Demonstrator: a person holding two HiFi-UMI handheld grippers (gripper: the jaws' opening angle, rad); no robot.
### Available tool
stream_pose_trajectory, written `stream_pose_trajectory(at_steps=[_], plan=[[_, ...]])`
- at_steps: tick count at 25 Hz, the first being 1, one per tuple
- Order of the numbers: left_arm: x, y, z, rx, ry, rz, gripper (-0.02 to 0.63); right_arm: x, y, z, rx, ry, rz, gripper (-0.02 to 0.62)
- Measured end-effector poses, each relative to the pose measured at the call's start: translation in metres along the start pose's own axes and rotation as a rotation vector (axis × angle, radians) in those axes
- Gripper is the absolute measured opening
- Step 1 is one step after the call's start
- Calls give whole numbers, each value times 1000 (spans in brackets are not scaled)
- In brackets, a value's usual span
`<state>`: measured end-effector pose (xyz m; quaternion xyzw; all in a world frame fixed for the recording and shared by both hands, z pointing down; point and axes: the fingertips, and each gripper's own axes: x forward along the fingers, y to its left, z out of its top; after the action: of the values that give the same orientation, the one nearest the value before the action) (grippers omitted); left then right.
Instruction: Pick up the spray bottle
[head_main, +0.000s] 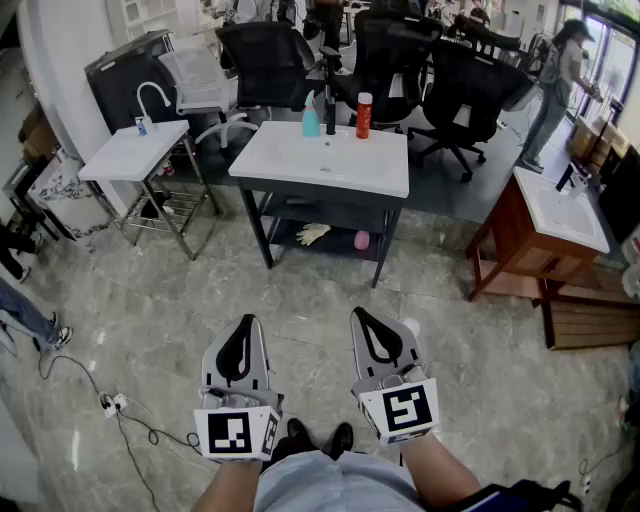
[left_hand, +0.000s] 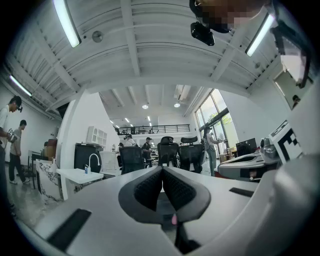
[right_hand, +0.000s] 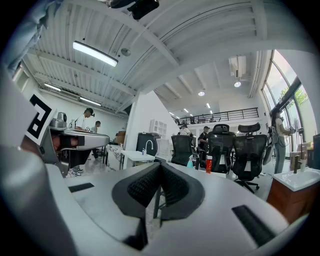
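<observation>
The spray bottle (head_main: 311, 118) is teal and stands at the back of a white sink counter (head_main: 300, 160), left of a black faucet (head_main: 330, 104) and a red bottle (head_main: 364, 115). In the right gripper view the spray bottle (right_hand: 190, 162) shows small and far ahead. My left gripper (head_main: 243, 322) and right gripper (head_main: 362, 315) are held side by side low over the stone floor, well short of the counter. On both, the black pads meet at the tips with nothing between them: left gripper (left_hand: 162, 169), right gripper (right_hand: 160, 165).
A small white sink table (head_main: 130, 152) stands at the left and a wooden vanity (head_main: 560, 215) at the right. Black office chairs (head_main: 465, 85) line up behind the counter. A glove (head_main: 312, 234) lies on the counter's lower shelf. A cable (head_main: 110, 403) runs over the floor at the left.
</observation>
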<state>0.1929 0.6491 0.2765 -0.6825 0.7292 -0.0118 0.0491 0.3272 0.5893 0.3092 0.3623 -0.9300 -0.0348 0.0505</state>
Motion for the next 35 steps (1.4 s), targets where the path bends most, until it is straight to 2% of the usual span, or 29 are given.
stream_pose_trajectory(at_steps=[10,21,28,35], plan=[[1,-9,-7,-1,14,25,18,-6,-18,-2,13,-21,-1,14],[22,-5,-29,-28,56,58,18,17,-49,-16,11,22,-29,15],[64,28,-40,-43,60,76,18,60,-62,-26,7,50,-36,15],[123,67,-59,-48,85,56,18,137,-71,-33,17,73,-35,15]])
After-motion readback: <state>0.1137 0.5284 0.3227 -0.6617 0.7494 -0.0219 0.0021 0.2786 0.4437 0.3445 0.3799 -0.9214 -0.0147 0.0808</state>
